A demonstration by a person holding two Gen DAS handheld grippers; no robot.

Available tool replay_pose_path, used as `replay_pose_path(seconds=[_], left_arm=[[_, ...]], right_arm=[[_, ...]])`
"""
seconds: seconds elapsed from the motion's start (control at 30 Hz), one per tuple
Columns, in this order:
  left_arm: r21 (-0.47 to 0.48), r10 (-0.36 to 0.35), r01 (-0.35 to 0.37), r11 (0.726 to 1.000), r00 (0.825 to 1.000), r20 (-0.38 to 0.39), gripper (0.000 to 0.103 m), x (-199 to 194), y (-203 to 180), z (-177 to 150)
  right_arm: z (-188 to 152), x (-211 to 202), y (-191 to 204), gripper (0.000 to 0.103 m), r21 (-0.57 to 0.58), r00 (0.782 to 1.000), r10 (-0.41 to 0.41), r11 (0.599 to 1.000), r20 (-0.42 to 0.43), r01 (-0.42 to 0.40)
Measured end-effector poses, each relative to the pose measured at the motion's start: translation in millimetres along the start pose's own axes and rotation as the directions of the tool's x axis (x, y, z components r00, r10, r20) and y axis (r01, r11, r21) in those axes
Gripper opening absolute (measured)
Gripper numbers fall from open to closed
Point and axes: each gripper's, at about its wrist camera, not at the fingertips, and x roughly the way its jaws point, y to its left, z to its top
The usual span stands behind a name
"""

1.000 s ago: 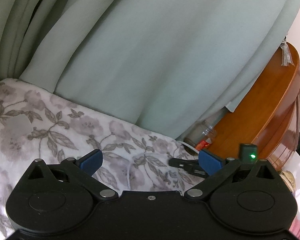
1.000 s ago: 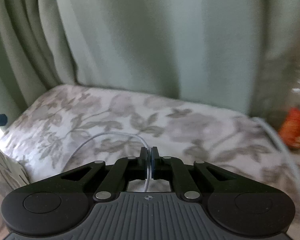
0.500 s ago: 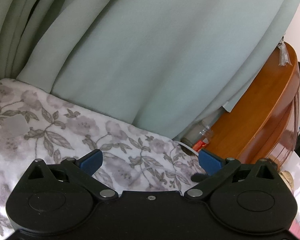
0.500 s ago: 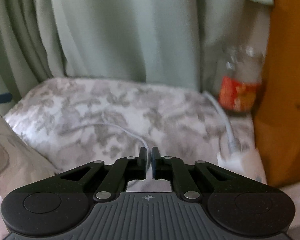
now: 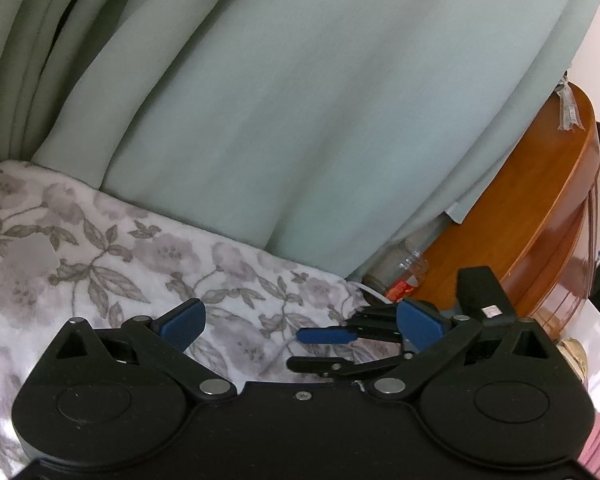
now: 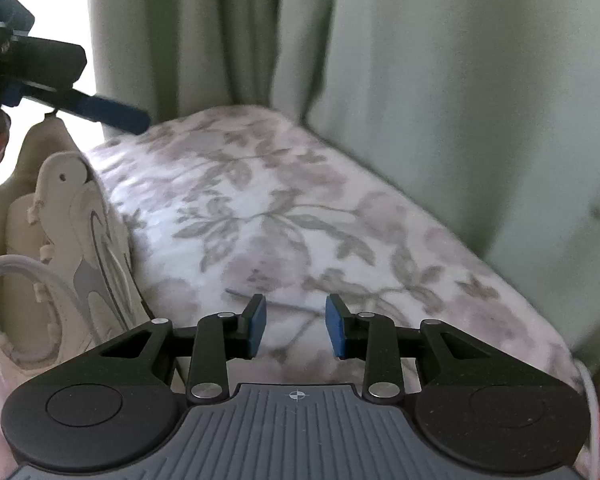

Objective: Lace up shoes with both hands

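Both grippers have their fingers spread apart and hold nothing: the left gripper and the right gripper. The shoe stands at the right wrist view's left edge, on the flowered blanket.

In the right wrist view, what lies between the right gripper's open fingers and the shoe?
Only floral bedspread shows between the right gripper and the shoe at left. Nothing sits between the spread fingers.

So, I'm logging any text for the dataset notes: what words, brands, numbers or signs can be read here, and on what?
None can be read.
Bottle by the wooden cabinet: red label, print too small and blurred.
Shoe: only a grey pattern, no legible brand.
Right gripper body: a crosshair mark, no text.
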Motion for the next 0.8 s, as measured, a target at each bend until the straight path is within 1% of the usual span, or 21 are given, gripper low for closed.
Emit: replay_pose_path(seconds=[0.07, 0.23, 0.4, 0.47, 0.53, 0.63, 0.7, 0.8], left_arm=[[-0.001, 0.001, -0.001, 1.0, 1.0, -0.004, 0.101, 1.5, 1.0, -0.1], [-0.005, 0.003, -0.003, 1.0, 1.0, -0.009, 0.101, 4.4, 2.5, -0.7], [-0.007, 0.003, -0.003, 1.0, 1.0, -0.011, 0.101, 5.0, 2.1, -0.6], [-0.008, 0.005, -0.005, 1.0, 1.0, -0.012, 0.101, 4.7, 2.5, -0.6], [-0.013, 0.01, -0.01, 1.0, 1.0, -0.012, 0.101, 4.5, 3.2, -0.6], [-0.017, 0.013, -0.013, 1.0, 1.0, -0.011, 0.101, 4.0, 2.3, -1.0], [-0.018, 0.014, -0.014, 1.0, 1.0, -0.011, 0.101, 3.2, 1.0, -1.4], [-0.024, 0.012, -0.012, 1.0, 1.0, -0.007, 0.101, 0.2, -1.6, -1.5]], right_arm=[[3.1, 5.5, 1.8, 0.03, -0.044, 1.0, 0.001, 0.999, -0.017, -0.002], [7.2, 16.3, 2.5, 0.032, -0.104, 0.998, 0.021, 0.994, -0.052, -0.027], [8.1, 22.1, 2.8, 0.032, -0.09, 0.997, 0.045, 0.995, -0.057, -0.05], [7.9, 25.0, 3.4, 0.025, -0.073, 0.997, 0.049, 0.996, -0.06, -0.054], [6.6, 25.4, 4.0, 0.016, -0.041, 0.998, 0.044, 0.998, -0.052, -0.046], [3.4, 24.3, 5.7, 0.007, 0.018, 0.999, 0.037, 0.999, -0.029, -0.037], [0.5, 22.5, 3.4, 0.004, 0.098, 0.999, 0.053, 0.994, -0.003, -0.052], [-6.1, 18.0, -5.0, 0.003, 0.231, 0.997, 0.075, 0.97, 0.036, -0.081]])
